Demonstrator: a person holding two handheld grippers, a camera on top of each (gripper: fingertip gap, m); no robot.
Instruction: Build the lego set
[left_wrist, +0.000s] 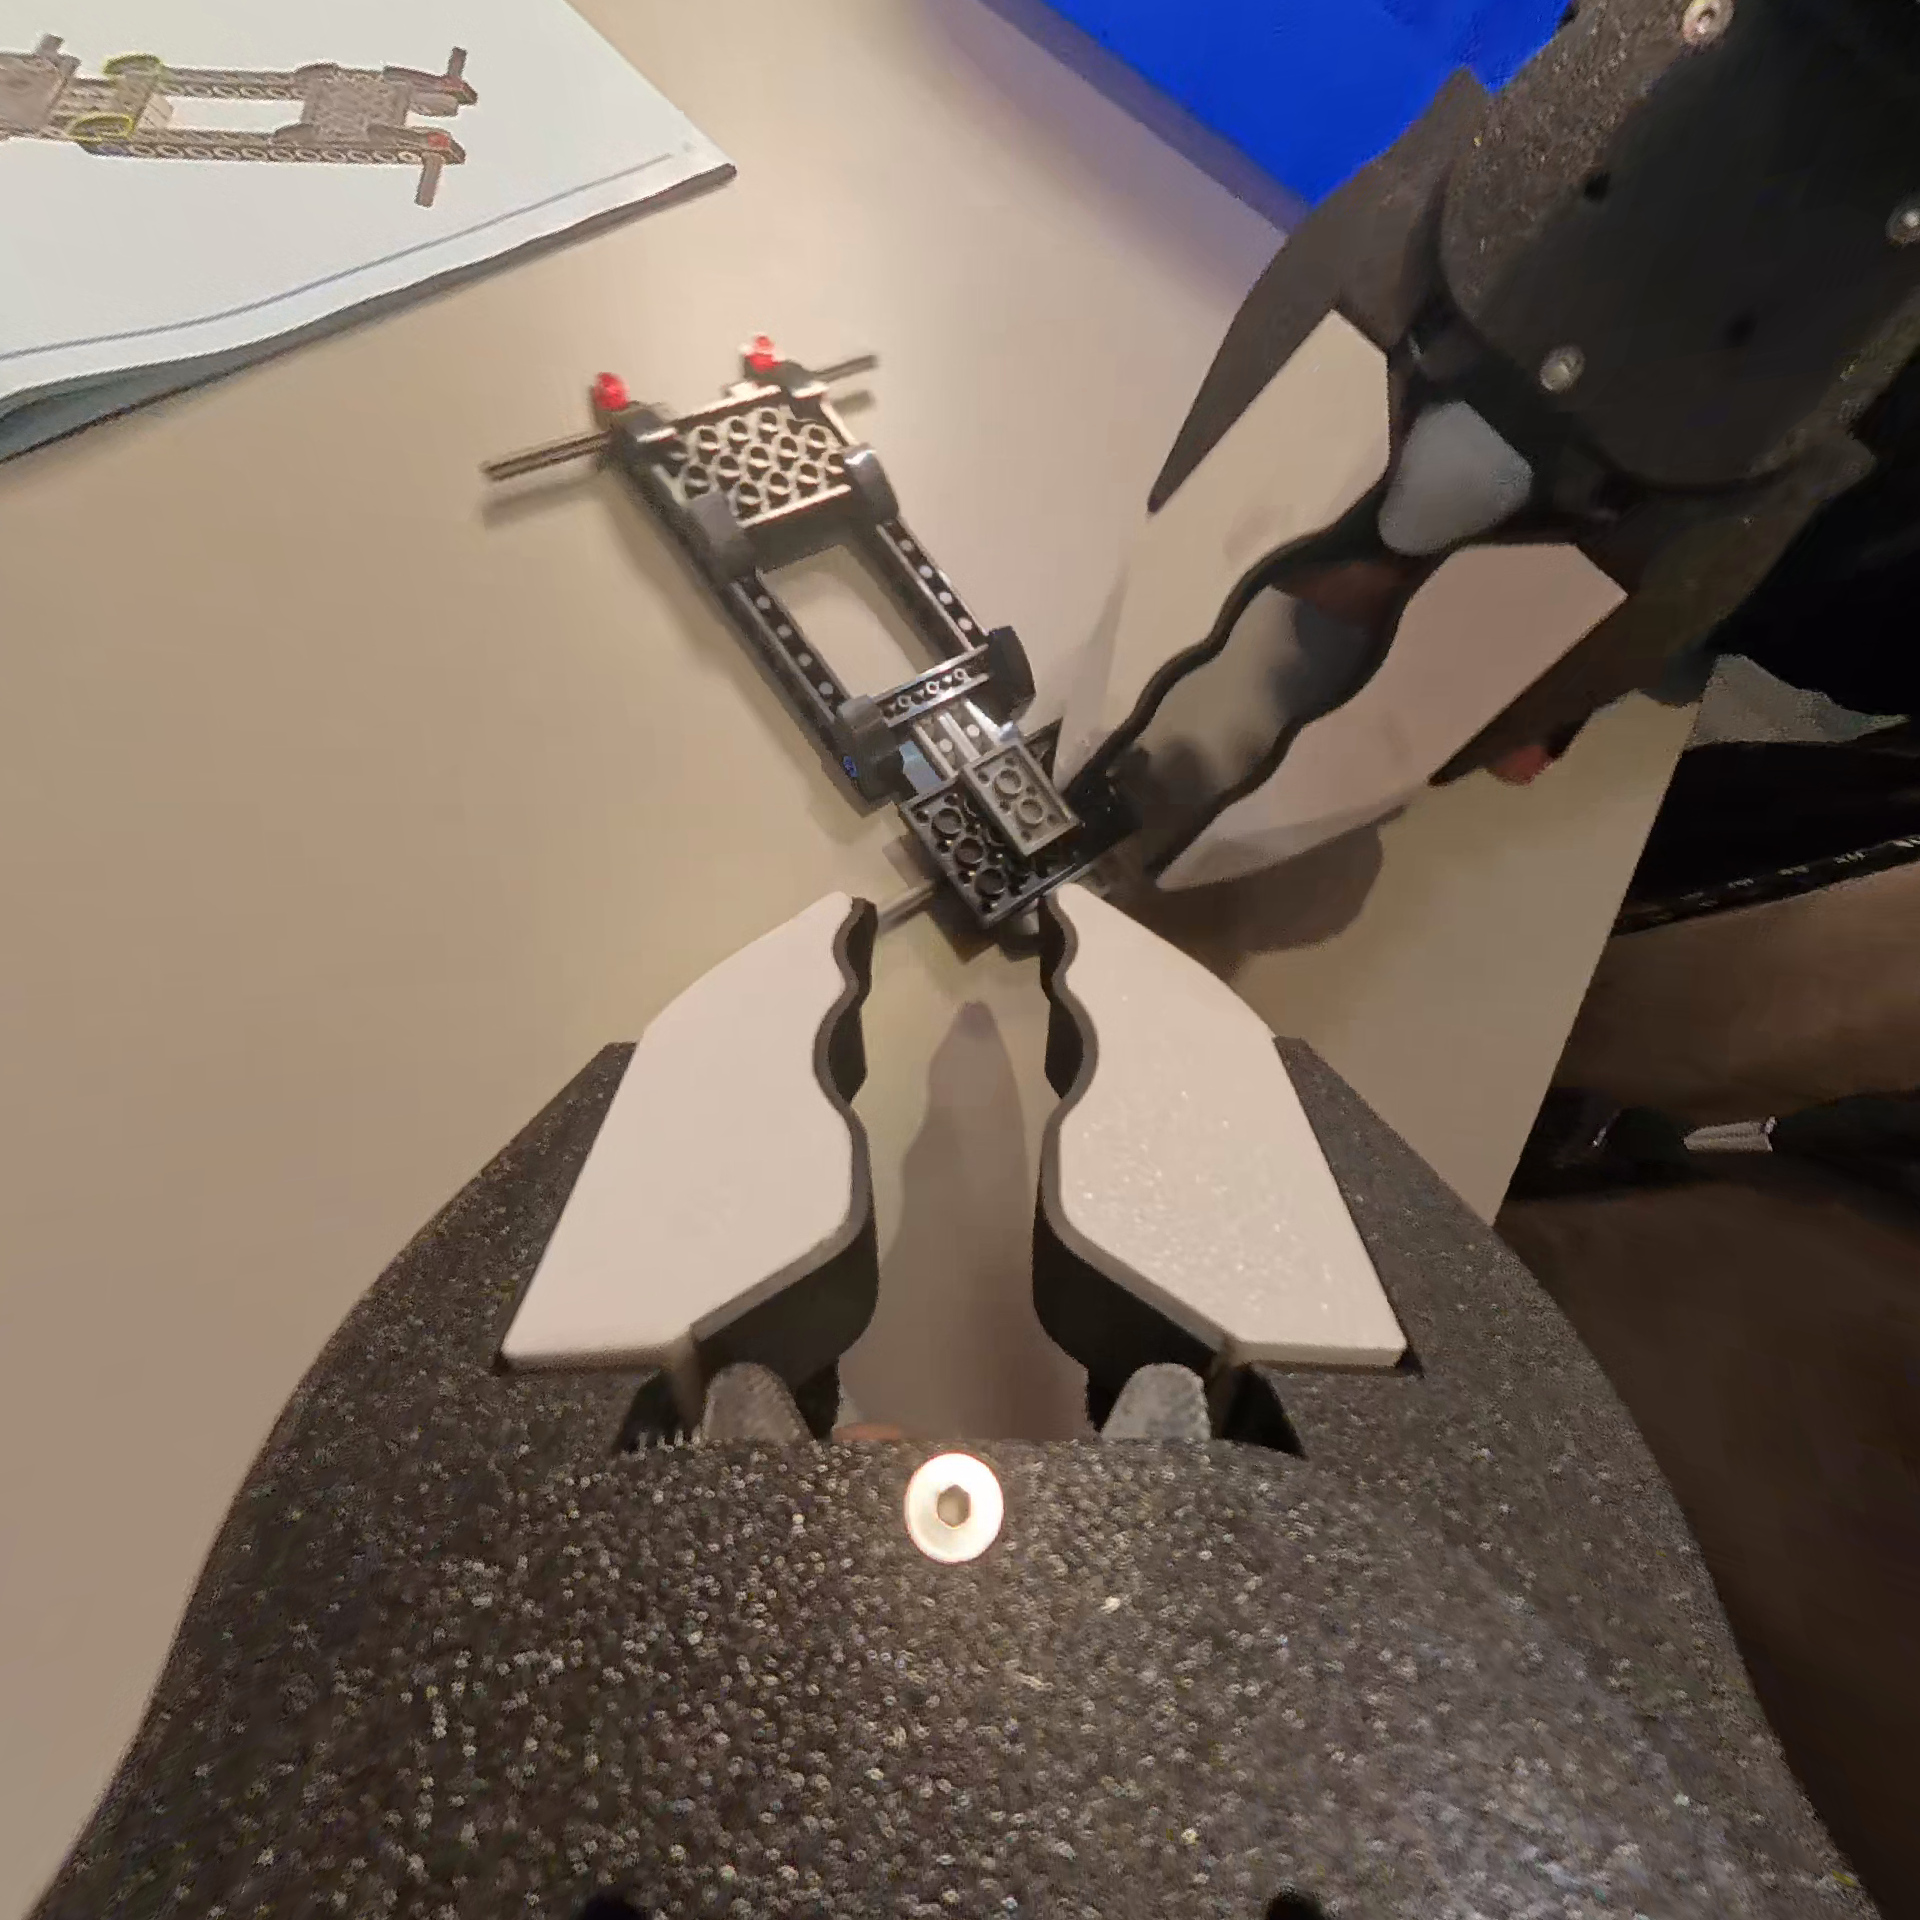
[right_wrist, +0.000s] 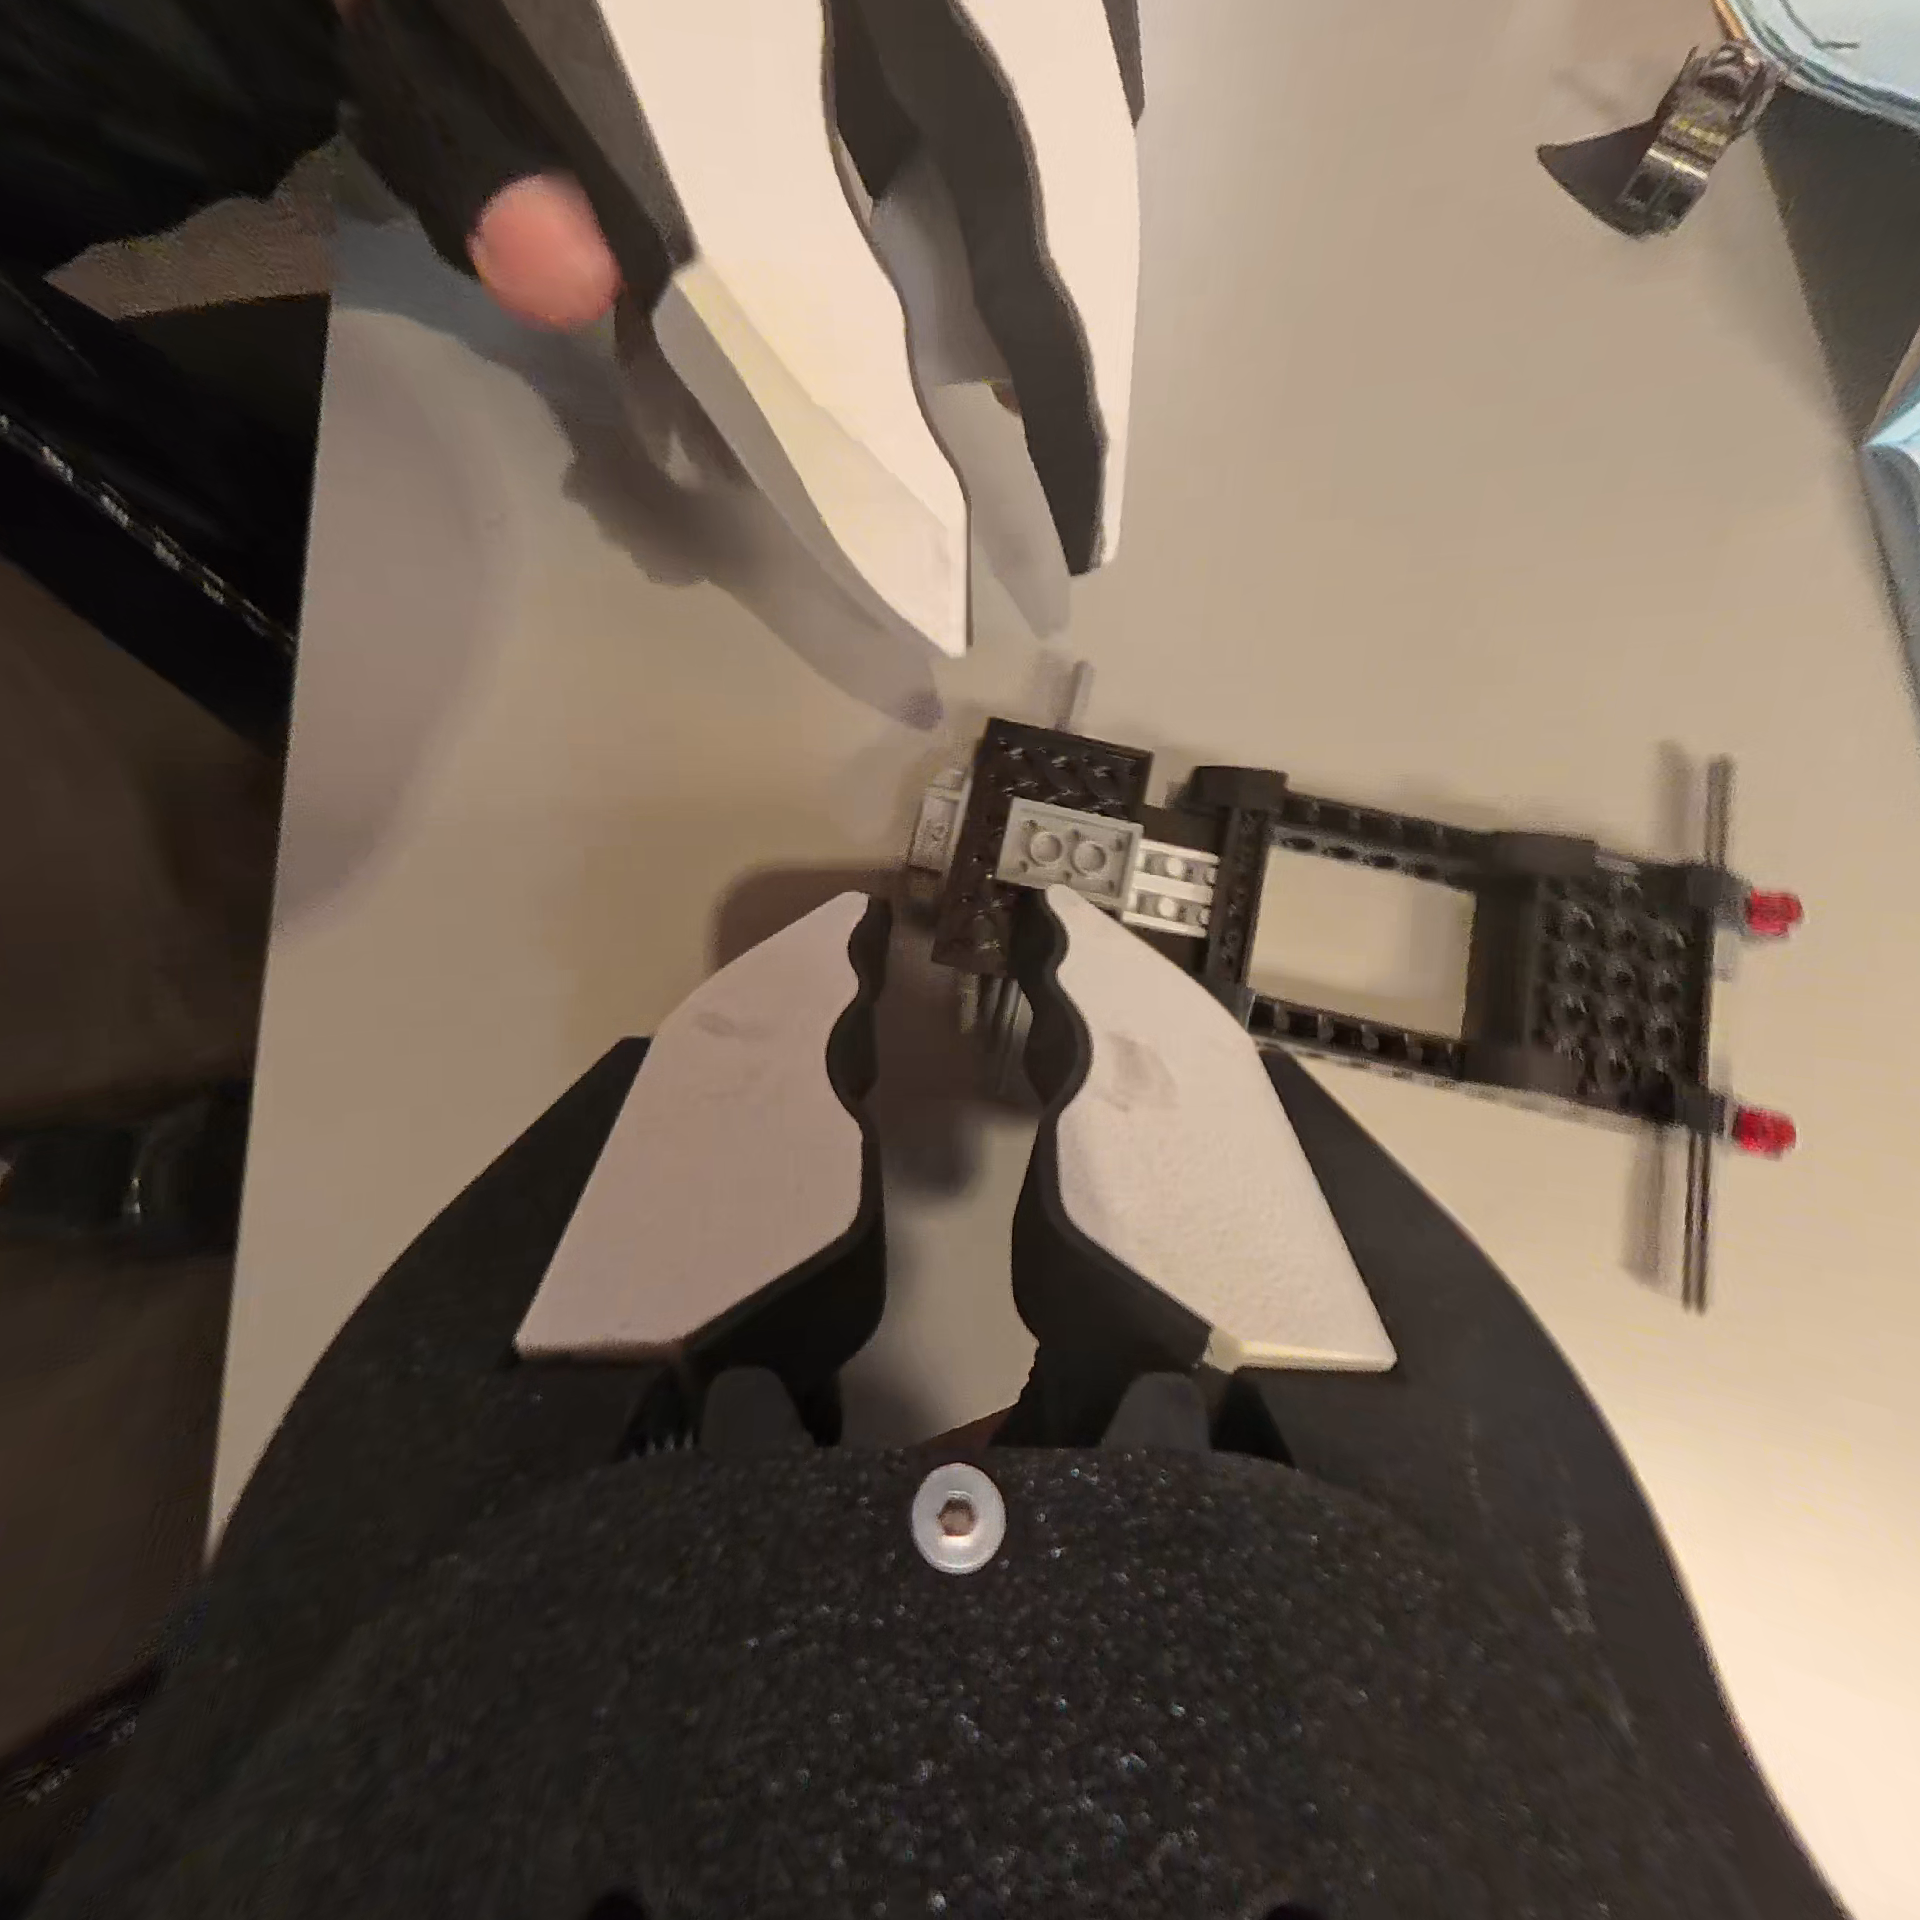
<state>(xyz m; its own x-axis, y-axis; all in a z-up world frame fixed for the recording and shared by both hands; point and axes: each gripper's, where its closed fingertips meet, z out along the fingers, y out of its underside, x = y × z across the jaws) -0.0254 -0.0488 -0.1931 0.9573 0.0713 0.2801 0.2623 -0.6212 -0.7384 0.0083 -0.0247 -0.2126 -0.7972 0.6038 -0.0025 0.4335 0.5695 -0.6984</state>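
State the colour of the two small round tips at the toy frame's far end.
Red tips, clearest in the right wrist view.

A pale beige table (left_wrist: 312, 831) with a smooth matte top fills most of both views under warm, soft light that throws blurred shadows. Its straight edge runs along the near side, where a dark brown floor (left_wrist: 1662, 1455) lies below. A bright blue surface (left_wrist: 1247, 83) borders the far edge.

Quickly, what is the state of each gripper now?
Left gripper: open, holding nothing, tips at the brick frame.
Right gripper: jaws apart around the frame's end; grip cannot be told.
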